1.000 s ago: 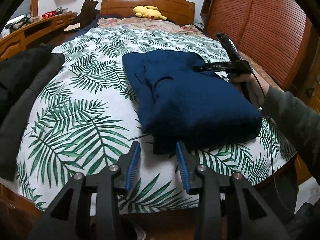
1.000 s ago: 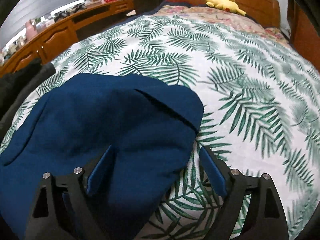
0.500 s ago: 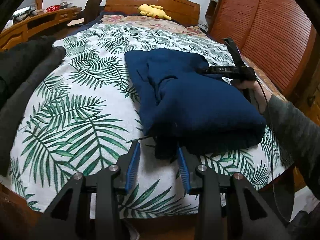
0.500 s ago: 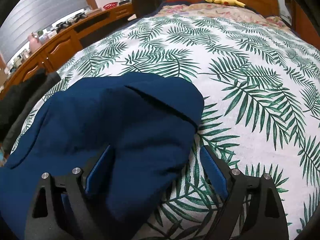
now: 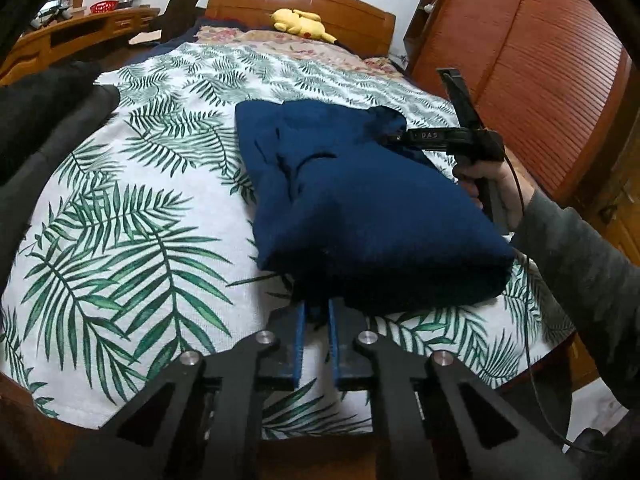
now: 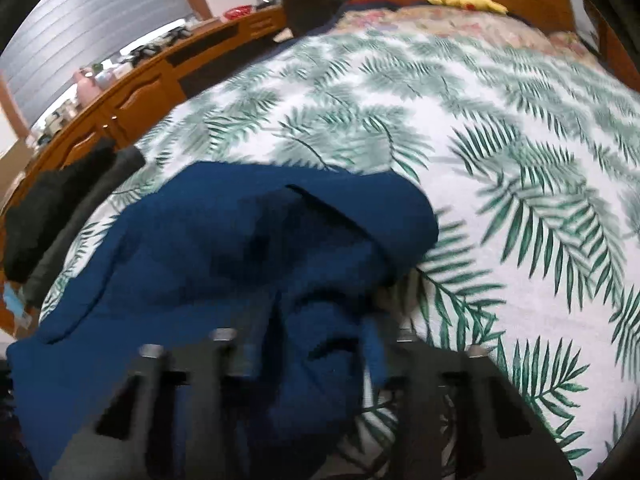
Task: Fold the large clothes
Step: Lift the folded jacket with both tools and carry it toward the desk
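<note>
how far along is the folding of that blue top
Done: the blue garment already lies as a folded bundle on the leaf-print bedspread. In hand: the left gripper pinches its near edge, the right gripper its far end. Left: probably one last fold.

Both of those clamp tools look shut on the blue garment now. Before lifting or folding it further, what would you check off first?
1. Left gripper shut on the near edge of the navy garment: ok, fingers nearly together with cloth between them.
2. Right gripper shut on the garment's far side: ok, though its view is motion-blurred.
3. How many layers each grip holds: cannot tell.
4. Garment neatly folded: not ok, the top is rumpled.
5. Room on the leaf-print bedspread beside it: ok on the left.
6. Dark clothes at the bed's left edge apart from the garment: ok.
</note>
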Demonstrator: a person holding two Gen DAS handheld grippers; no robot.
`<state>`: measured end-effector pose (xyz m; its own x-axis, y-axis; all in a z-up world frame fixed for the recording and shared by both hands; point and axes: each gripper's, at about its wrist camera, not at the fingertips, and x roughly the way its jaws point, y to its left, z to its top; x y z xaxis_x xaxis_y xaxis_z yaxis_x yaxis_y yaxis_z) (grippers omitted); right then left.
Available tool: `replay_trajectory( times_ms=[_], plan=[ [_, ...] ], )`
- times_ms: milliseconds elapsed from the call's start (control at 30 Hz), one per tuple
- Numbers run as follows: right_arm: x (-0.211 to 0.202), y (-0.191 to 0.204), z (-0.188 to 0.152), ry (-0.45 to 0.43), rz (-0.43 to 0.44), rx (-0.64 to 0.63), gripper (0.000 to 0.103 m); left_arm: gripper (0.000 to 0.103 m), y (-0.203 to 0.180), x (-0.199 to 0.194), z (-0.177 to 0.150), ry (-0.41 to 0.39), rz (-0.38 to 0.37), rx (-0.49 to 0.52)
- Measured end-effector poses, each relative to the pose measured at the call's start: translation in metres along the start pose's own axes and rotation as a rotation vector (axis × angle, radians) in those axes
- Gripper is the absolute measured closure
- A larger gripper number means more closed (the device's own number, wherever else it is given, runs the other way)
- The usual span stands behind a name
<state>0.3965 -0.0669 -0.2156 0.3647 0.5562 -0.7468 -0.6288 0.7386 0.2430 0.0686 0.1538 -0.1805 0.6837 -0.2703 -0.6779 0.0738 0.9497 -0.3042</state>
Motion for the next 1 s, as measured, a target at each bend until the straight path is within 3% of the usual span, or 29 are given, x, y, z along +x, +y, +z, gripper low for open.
replay_trajectory(
  times_ms=[133,400,667,1000],
  plan=[
    [-0.019,0.018,0.007,-0.051,-0.061,-0.044,0.092,0.097,-0.007,-0.013,0.004,-0.05,0.008,0.031],
    [-0.067,0.061,0.027,-0.153,-0.104,-0.129,0.096,0.098,-0.002,-0.056,0.034,-0.153,0.046,0.104],
    [-0.068,0.13,0.063,-0.2,-0.114,-0.203,0.096,0.098,0.063,-0.118,0.067,-0.243,0.147,0.113],
    [-0.036,0.289,0.153,-0.279,-0.065,-0.363,0.096,0.098,0.175,-0.221,0.103,-0.362,0.386,0.044]
  ],
)
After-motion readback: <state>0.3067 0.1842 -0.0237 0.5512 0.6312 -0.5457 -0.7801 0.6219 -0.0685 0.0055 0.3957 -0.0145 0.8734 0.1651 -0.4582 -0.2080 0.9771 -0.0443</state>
